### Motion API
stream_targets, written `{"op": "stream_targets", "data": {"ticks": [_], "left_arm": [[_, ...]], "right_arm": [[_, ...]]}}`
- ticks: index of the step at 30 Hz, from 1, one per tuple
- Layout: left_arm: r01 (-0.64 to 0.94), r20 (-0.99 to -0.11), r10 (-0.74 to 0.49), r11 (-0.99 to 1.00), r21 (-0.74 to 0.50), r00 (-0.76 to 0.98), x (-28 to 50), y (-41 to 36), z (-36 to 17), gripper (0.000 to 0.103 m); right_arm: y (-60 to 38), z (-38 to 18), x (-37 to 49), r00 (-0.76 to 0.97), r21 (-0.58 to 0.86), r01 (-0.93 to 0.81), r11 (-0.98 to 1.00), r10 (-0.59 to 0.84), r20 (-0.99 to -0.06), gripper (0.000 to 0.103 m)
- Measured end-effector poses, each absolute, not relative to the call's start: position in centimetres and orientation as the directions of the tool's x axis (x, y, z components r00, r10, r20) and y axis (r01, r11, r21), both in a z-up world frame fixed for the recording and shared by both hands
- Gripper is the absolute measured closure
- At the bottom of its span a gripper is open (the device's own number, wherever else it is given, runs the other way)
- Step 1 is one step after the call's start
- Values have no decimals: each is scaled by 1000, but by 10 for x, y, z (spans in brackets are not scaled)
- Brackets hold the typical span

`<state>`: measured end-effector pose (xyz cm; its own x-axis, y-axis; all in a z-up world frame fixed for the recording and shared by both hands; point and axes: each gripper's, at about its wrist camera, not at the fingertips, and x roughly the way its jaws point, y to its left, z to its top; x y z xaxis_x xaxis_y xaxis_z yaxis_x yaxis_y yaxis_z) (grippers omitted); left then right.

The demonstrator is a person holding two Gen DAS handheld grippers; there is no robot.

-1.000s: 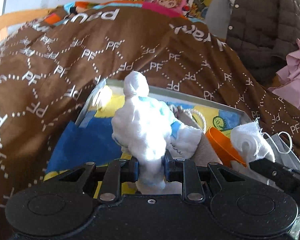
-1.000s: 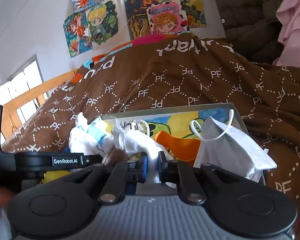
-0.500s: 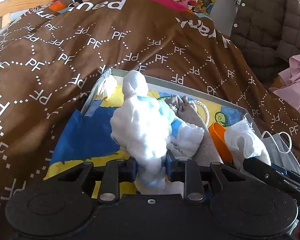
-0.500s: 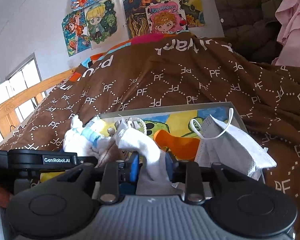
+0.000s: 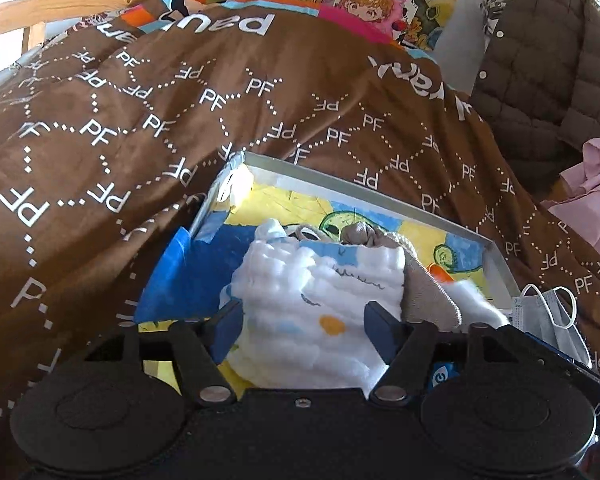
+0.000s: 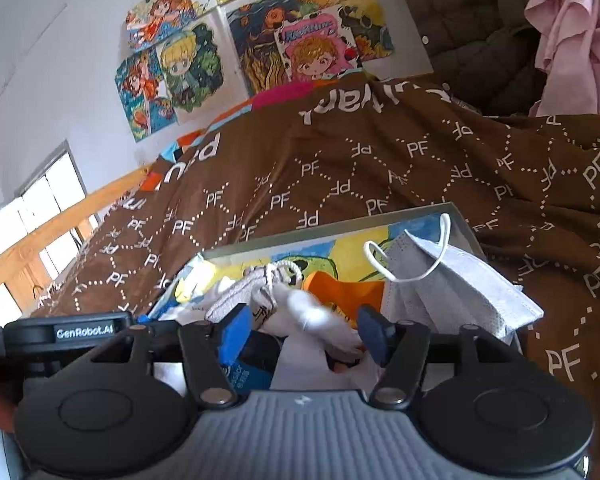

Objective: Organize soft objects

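The left tongs (image 5: 302,330) stand spread wide, with the white quilted cloth (image 5: 320,296) lying loose between the blue pads (image 5: 225,330) and resting in the shallow tray (image 5: 340,174). The right tongs (image 6: 304,332) are also spread apart; a blurred white sock (image 6: 312,314) sits between their pads, though contact is unclear. Within the tray, a grey drawstring pouch (image 5: 364,236) lies at 1 o'clock from the cloth, and an orange piece (image 6: 340,290) shows just beyond the sock. A face mask (image 6: 452,280) drapes over the tray's edge at 3 o'clock. The tray rests on the bed's brown blanket (image 5: 140,120).
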<state>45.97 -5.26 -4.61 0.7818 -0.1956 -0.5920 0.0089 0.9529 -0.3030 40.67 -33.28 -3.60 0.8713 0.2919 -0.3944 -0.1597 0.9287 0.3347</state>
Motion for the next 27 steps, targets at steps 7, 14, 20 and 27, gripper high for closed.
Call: {"op": "stream_targets", "data": {"ticks": [7,14,20,27], "left_arm": [[20,-565,-184,959,-284,805,445,-53,-35,20],[33,-527,-170,965,-260,833,423,-52,-15,10],[44,-479,-158,970,-239,864,394,-52,11,4],[52,-422,-157,967,-249,893,353,-51,46,1]], "right_arm": [[-341,-30,396,891,354,-135,925,270,-365,23],[-339,1,371,912,329,-157,931,265,-314,12],[-339,33,335,928,313,-163,936,253,-273,4],[-341,67,299,945,291,-182,939,249,-213,0]]}}
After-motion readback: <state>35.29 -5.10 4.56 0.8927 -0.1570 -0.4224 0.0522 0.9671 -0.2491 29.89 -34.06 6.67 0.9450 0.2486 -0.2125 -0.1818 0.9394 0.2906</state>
